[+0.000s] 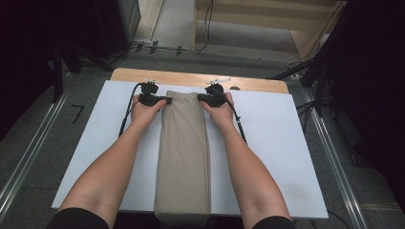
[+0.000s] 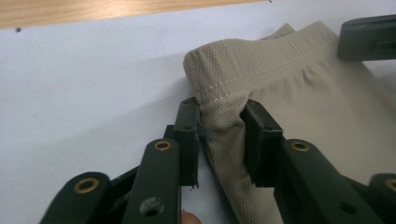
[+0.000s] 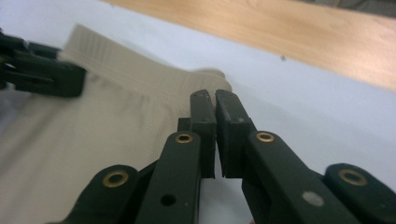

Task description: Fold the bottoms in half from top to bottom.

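Observation:
A long beige garment lies folded lengthwise on a white sheet, with its stitched waistband at the far end. My left gripper is at the waistband's left corner. In the left gripper view its jaws pinch a raised bunch of the beige cloth just under the seam. My right gripper is at the right corner. In the right gripper view its jaws are pressed nearly together on the edge of the cloth. Each gripper view shows the other gripper farther along the waistband.
The white sheet covers a wooden table whose bare far edge shows beyond the waistband. Black cables trail from both grippers across the sheet. Both forearms lie alongside the garment. Dark stands and floor cables surround the table.

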